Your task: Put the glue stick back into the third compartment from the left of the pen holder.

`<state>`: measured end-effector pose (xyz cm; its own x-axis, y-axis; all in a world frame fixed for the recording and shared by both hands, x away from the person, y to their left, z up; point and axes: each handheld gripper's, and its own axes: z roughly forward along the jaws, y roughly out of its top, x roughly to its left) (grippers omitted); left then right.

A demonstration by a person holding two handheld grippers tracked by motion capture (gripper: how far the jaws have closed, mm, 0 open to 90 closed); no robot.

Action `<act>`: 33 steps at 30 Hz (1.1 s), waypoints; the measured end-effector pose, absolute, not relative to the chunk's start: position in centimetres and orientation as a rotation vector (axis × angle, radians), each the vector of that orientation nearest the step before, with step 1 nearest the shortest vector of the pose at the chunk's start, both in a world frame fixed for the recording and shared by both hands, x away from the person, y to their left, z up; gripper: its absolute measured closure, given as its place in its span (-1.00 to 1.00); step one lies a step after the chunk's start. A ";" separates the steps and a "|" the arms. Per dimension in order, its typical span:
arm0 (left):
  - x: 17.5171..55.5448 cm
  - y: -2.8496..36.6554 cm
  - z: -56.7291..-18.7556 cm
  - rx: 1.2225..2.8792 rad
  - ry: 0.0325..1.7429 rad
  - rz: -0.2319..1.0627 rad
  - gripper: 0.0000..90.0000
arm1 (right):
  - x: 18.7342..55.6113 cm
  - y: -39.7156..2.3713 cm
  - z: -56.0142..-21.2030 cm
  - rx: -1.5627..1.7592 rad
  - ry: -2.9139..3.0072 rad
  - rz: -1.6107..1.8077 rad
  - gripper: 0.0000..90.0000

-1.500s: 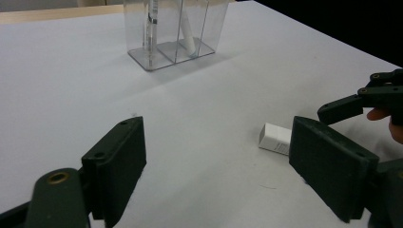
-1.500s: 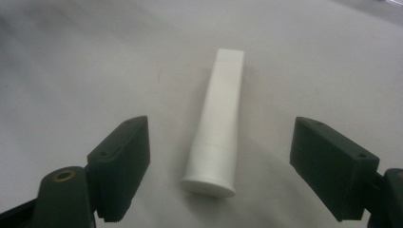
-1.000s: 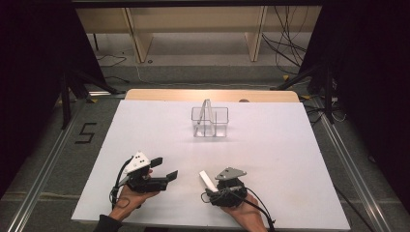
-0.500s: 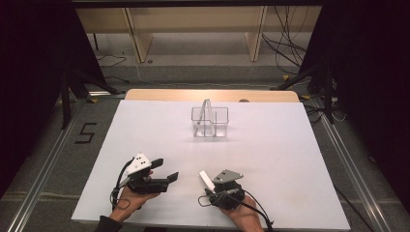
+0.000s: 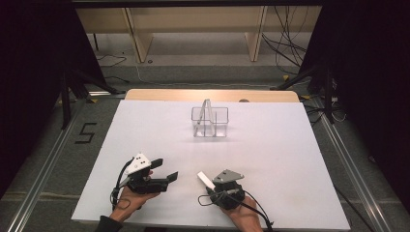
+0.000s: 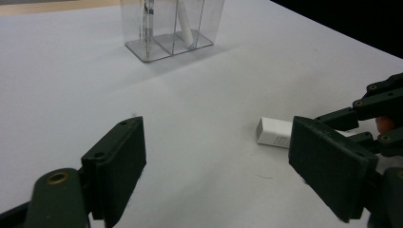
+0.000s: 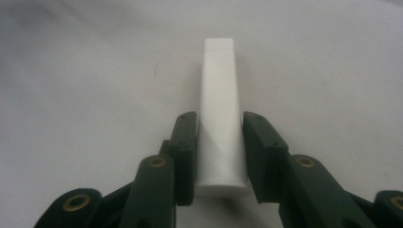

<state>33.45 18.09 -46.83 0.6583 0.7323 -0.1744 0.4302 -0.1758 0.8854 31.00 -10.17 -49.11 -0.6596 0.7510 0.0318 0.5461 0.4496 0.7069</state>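
White tube (image 7: pixel 218 114) lengthwise between right gripper (image 7: pixel 219 156) jaws, just closing onto it, left gripper (image 6: pixel 214 166) open nearby

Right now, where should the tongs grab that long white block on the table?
Across its two long flat sides, near the end closest to the person. The white block lies flat, pointing away from the right tongs, so come along its length. Those jaws already flank it there and have just been closing.
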 end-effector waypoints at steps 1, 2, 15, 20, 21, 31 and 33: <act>33.5 18.1 -46.8 1.809 0.929 0.354 -0.57 | 31.0 -10.2 -49.0 1.110 2.413 1.024 0.50; 33.5 18.1 -46.8 1.811 0.930 0.354 -0.57 | 31.0 -10.3 -48.9 1.105 2.418 1.023 0.51; 33.5 18.0 -46.9 1.815 0.934 0.351 -0.57 | 31.2 -10.9 -48.4 1.110 2.396 1.078 0.51; 33.5 18.0 -46.9 1.815 0.933 0.351 -0.57 | 31.3 -11.3 -47.9 1.103 2.381 1.107 0.51; 33.5 18.1 -47.0 1.814 0.934 0.351 -0.57 | 31.2 -11.3 -47.7 1.103 2.376 1.112 0.51; 33.6 18.0 -47.0 1.819 0.933 0.350 -0.57 | 30.7 -11.4 -46.8 1.020 2.360 1.126 0.51; 33.6 18.0 -47.0 1.821 0.934 0.348 -0.57 | 30.6 -11.5 -46.6 0.994 2.351 1.128 0.51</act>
<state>33.59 18.04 -47.02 0.6582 0.7321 -0.1755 0.4390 -0.1838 0.8795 30.55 -11.46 -46.58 -0.6928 0.7211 -0.0104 0.4429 0.4369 0.7829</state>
